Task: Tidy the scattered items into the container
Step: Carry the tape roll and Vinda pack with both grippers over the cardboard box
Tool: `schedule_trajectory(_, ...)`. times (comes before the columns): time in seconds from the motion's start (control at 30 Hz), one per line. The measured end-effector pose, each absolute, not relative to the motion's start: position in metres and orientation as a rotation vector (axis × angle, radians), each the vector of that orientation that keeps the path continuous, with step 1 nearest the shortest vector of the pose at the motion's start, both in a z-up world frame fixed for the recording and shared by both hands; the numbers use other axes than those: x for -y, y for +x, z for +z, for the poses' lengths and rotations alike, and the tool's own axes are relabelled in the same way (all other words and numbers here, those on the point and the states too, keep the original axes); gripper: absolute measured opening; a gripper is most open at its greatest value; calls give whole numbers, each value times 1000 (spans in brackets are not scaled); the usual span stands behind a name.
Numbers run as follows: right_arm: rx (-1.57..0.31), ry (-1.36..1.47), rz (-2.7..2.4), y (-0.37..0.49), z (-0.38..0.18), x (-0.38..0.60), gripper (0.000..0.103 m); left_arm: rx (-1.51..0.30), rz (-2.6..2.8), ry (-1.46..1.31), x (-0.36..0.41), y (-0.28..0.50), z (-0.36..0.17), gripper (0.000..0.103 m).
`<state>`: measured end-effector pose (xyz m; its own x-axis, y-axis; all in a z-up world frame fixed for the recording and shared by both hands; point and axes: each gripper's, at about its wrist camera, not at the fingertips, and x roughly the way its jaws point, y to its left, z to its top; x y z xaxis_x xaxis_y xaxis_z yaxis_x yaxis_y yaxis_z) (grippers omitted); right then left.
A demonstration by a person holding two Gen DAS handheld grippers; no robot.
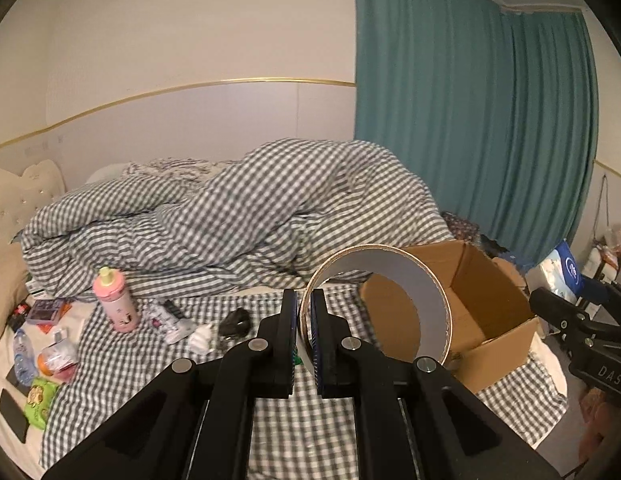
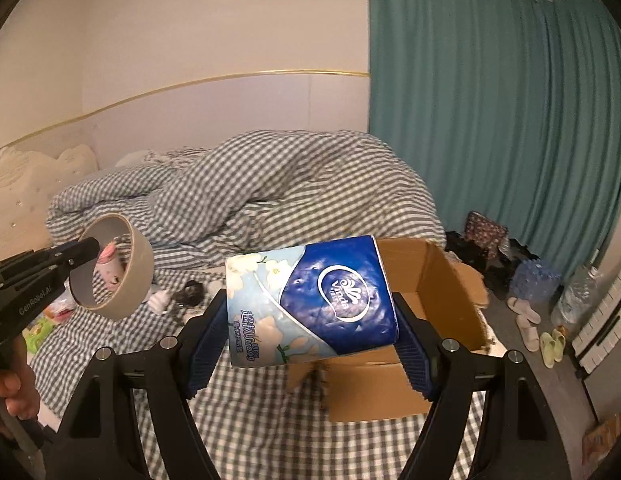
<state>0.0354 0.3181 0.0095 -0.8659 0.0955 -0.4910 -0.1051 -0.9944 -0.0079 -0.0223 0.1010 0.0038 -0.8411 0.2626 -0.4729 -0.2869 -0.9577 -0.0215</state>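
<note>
My left gripper (image 1: 304, 312) is shut on the rim of a brown tape roll (image 1: 430, 300), held in the air just left of the open cardboard box (image 1: 506, 300). The roll also shows in the right wrist view (image 2: 142, 268), with the left gripper (image 2: 92, 250) on it. My right gripper (image 2: 310, 340) is shut on a blue and white tissue pack (image 2: 310, 296), held above the near left corner of the box (image 2: 450, 280). The tissue pack (image 1: 562, 272) and right gripper (image 1: 550, 304) show at the right edge of the left wrist view.
Scattered on the checked bedsheet at left are a pink bottle (image 1: 114, 300), a black item (image 1: 234, 322), white crumpled items (image 1: 200, 338), a green packet (image 1: 40, 400), a small water bottle (image 1: 22, 354) and a phone (image 1: 12, 416). A rumpled duvet (image 1: 250, 216) lies behind. Slippers (image 2: 526, 320) are on the floor.
</note>
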Motion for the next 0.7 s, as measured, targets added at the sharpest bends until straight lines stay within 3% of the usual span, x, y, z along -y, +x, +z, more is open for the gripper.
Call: schedule_trajectory(0.7, -100, -780, 2784, 30, 5, -415, 75, -144, 2603, -714, -205, -57, -6, 6)
